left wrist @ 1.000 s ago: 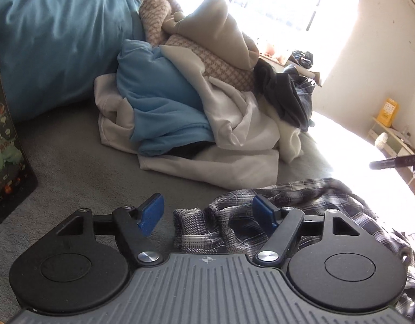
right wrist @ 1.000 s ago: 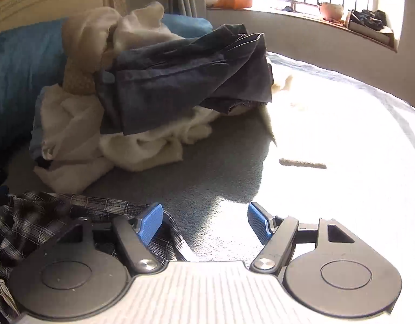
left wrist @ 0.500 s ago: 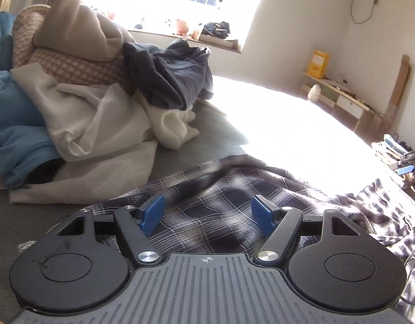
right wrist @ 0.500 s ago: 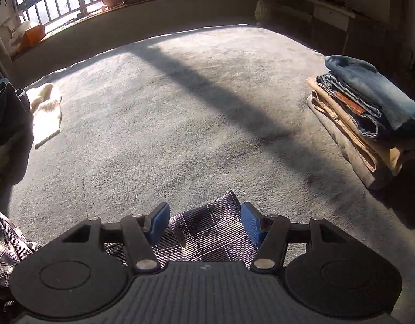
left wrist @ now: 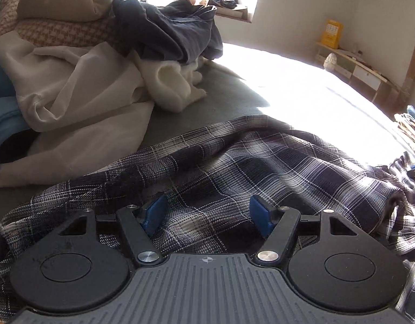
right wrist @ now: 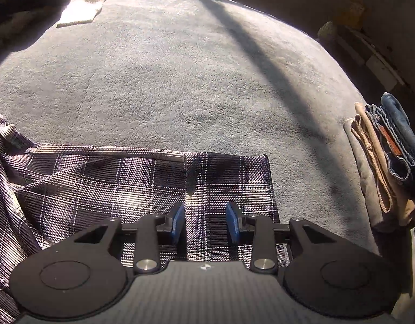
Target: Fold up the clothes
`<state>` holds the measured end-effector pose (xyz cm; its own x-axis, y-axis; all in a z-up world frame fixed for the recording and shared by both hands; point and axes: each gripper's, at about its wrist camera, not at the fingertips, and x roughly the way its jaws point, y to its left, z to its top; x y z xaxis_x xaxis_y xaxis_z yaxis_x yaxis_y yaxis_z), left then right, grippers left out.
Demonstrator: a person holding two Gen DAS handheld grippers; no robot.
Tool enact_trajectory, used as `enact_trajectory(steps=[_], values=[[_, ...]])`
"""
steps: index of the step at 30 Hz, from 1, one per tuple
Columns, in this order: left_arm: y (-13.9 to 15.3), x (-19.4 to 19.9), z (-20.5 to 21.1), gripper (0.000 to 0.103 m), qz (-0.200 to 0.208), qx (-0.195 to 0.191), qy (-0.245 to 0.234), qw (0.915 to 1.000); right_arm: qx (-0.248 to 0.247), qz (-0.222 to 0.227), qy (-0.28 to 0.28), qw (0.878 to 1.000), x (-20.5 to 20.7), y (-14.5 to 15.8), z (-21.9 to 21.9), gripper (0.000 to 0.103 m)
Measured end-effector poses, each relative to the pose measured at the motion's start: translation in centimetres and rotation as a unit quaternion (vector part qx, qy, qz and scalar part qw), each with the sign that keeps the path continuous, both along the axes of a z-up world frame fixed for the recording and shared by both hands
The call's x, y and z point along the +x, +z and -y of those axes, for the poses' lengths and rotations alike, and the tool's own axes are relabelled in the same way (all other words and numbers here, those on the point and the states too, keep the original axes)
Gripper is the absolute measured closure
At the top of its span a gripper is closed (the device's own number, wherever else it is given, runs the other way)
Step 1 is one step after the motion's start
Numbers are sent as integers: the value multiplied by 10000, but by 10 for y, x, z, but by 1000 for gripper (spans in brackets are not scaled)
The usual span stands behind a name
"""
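Spread across the near side of the grey bed cover [right wrist: 180, 81]: a dark plaid shirt [left wrist: 261, 167], its straight hem and squared corner lying flat towards the cover's right edge, its far folds washed out by window glare. Left gripper [left wrist: 207, 216] poised low over the shirt's crumpled middle, jaws well apart, cloth showing in the gap, contact impossible to judge. Right gripper [right wrist: 204, 222] closing, blue pads [right wrist: 177, 224] a narrow gap apart over the plaid; unfolded heap [left wrist: 99, 54] at the far left, folded stack [right wrist: 383, 162] cropped at the right edge.
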<state>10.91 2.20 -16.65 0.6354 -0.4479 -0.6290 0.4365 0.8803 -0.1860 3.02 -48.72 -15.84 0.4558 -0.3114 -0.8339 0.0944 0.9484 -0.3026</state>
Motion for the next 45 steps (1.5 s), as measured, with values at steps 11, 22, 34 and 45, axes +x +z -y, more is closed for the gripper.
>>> enact_trajectory(steps=[11, 22, 34, 45], values=[[-3, 5, -1, 35, 122, 6, 64, 9999, -731, 867, -1662, 9795, -5, 57, 118, 99], [-5, 6, 1, 34, 202, 48, 50, 9998, -635, 1090, -2762, 9528, -32, 48, 168, 66], [-9, 5, 1, 32, 299, -7, 74, 9995, -279, -514, 2269, 9722, 72, 19, -27, 62], [-11, 5, -2, 31, 397, -101, 103, 9991, -760, -1483, 2505, 9537, 84, -10, -49, 100]])
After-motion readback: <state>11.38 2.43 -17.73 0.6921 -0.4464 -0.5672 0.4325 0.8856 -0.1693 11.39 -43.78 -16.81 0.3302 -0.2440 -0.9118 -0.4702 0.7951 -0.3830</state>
